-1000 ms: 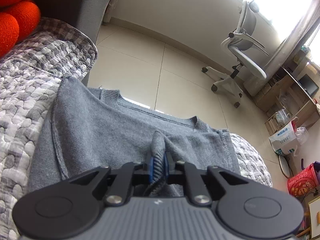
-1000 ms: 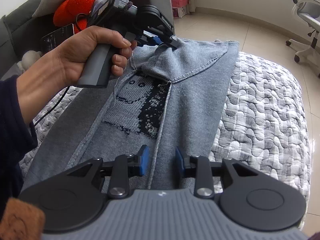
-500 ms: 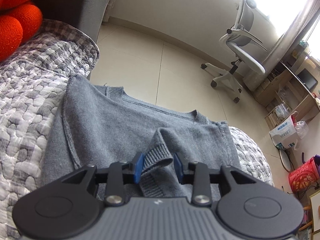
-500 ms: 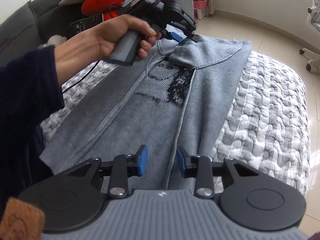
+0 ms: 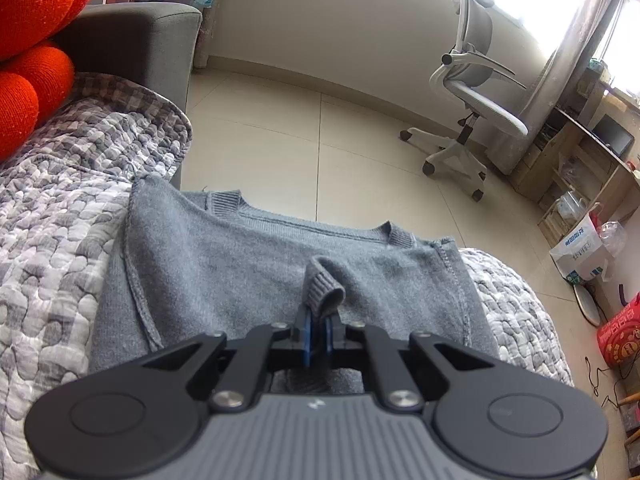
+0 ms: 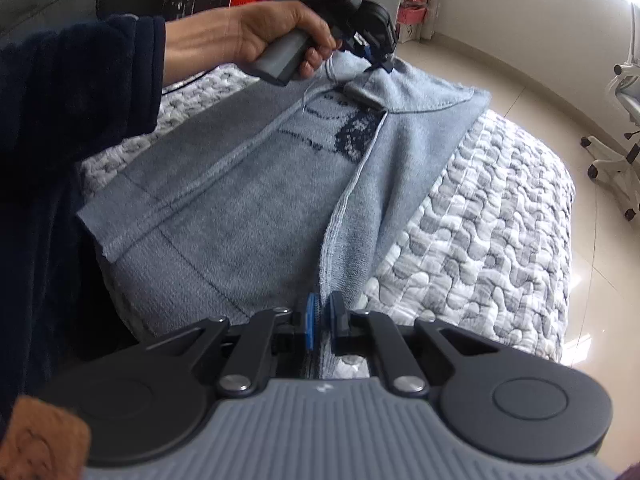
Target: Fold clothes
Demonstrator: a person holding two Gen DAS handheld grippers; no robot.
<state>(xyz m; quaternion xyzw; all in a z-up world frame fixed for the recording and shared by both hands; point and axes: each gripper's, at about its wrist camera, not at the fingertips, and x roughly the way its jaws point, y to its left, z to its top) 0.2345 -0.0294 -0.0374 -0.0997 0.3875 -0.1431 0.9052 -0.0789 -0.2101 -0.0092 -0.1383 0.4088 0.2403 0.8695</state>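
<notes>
A grey knit sweater (image 5: 240, 264) lies inside out on the quilted cover, neck toward the floor edge. My left gripper (image 5: 317, 330) is shut on the ribbed sleeve cuff (image 5: 322, 288), which loops up over its blue pads above the sweater's chest. In the right wrist view the same left gripper (image 6: 376, 60) is at the far end of the sweater (image 6: 248, 208), held by a hand (image 6: 272, 28). My right gripper (image 6: 323, 320) is shut on the folded side edge of the sweater near the hem. A dark knitted pattern (image 6: 352, 136) shows on the body.
The grey-and-white quilt (image 6: 480, 216) covers the sofa seat and ends at tiled floor (image 5: 260, 132). An orange plush (image 5: 28, 40) and sofa arm (image 5: 136, 40) sit at the left. An office chair (image 5: 472, 92), shelves and bags (image 5: 580, 248) stand across the floor. A dark sleeve (image 6: 60, 160) fills the left.
My left gripper opened half a second ago and has shut again on the sleeve cuff. My right gripper drew back toward the hem and went from open to shut on the sweater's edge.
</notes>
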